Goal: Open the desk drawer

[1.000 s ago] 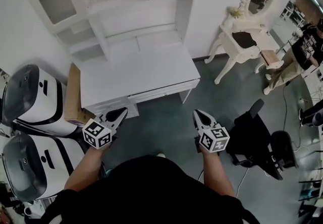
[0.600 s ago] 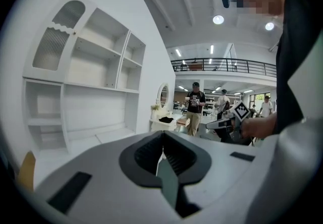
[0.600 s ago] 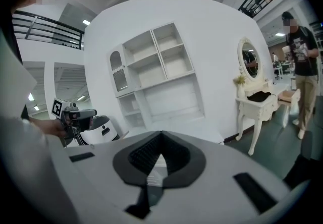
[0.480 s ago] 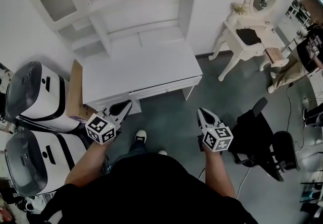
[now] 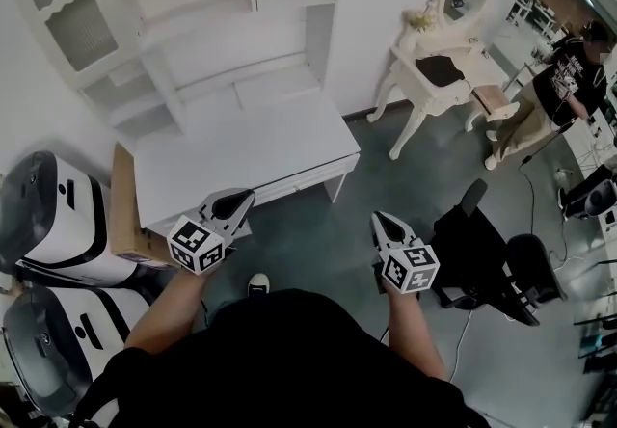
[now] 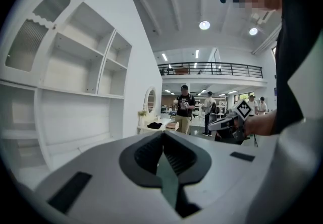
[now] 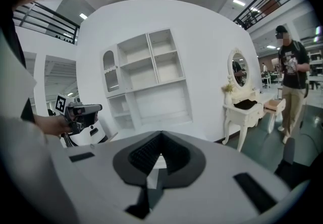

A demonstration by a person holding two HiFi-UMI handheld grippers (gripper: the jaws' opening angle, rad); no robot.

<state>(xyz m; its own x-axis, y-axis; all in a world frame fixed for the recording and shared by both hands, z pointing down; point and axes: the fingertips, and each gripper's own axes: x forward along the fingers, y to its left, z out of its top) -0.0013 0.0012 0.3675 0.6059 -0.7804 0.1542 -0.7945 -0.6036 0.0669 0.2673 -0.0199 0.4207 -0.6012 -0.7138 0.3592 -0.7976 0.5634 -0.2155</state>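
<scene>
1. The biggest thing is the tall white shelf unit (image 5: 193, 21), far ahead of both claws. The head view looks down on it. The left claw's view shows it from the side, with square boxes and one door that has a wavy top.
2. The white desk (image 5: 241, 151) has a flat, smooth top. It sits just ahead of the left claw (image 5: 241, 198), and ahead and to the left of the right claw (image 5: 378, 218). Only the head view shows the whole top.
3. A white dressing table (image 5: 434, 69) with curvy legs and an egg-shaped mirror stands well off, ahead and to the right of the right claw.
4. A black chair (image 5: 482, 243) is near the right claw's right side. The right claw's view cuts most of it off.
5. The drawer (image 5: 289, 185) is a long, thin white front under the desk's edge, just ahead of the left claw's tip and a bit to its right. It looks pushed in. Its handle is too small for me to see. In both claw views the grey claw bodies cover it.
6. Both claws are smooth and grey with black ribbed pads. Each one is clenched, tips together, with nothing between them. Each claw's view shows the other claw off to its side.
</scene>
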